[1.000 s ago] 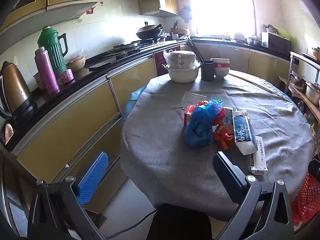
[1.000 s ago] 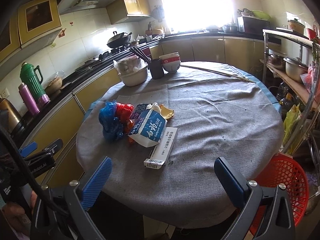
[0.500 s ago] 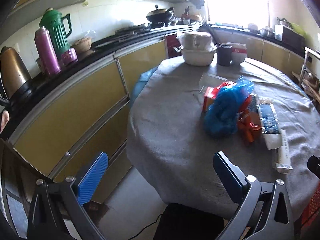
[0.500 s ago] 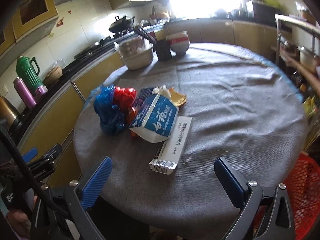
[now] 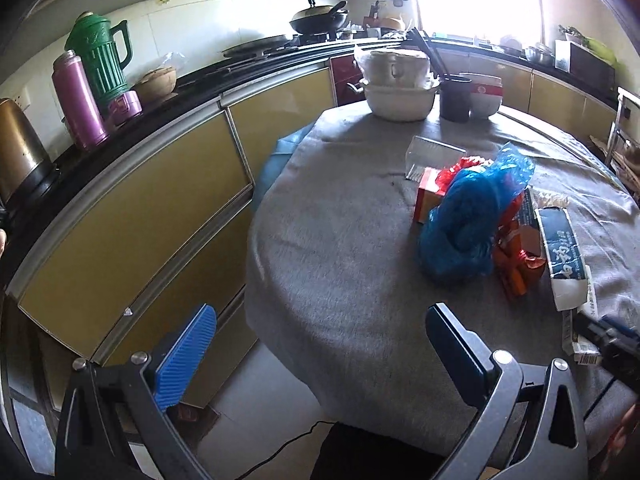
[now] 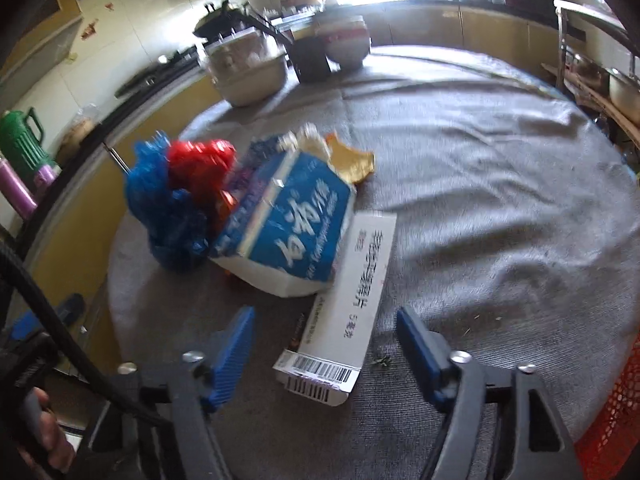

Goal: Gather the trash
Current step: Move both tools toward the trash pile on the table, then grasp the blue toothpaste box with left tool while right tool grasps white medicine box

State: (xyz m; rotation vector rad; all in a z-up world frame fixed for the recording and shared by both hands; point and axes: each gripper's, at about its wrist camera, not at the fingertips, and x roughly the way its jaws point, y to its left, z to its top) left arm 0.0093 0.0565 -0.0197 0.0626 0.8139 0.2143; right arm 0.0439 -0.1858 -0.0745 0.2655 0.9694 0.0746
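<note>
A pile of trash lies on the round grey-clothed table (image 6: 500,184): a long white box (image 6: 352,300) with a barcode, a blue-and-white carton (image 6: 292,220), a blue plastic bag (image 6: 168,208), a red bag (image 6: 200,164) and a yellow scrap (image 6: 352,160). My right gripper (image 6: 326,344) is open, its fingers on either side of the white box's near end, not touching it. My left gripper (image 5: 320,344) is open and empty at the table's near left edge, short of the blue bag (image 5: 464,224), orange wrappers (image 5: 516,256) and carton (image 5: 564,256).
A covered white pot (image 5: 396,84), a dark cup (image 5: 454,94) and bowls (image 5: 486,94) stand at the table's far side. Yellow cabinets (image 5: 140,216) with thermoses (image 5: 102,56) run along the left. A red basket (image 6: 616,412) sits at the lower right.
My right gripper has moved forward and down to the white box, which now lies between its fingers. My left gripper has moved closer to the table edge and trash pile.
</note>
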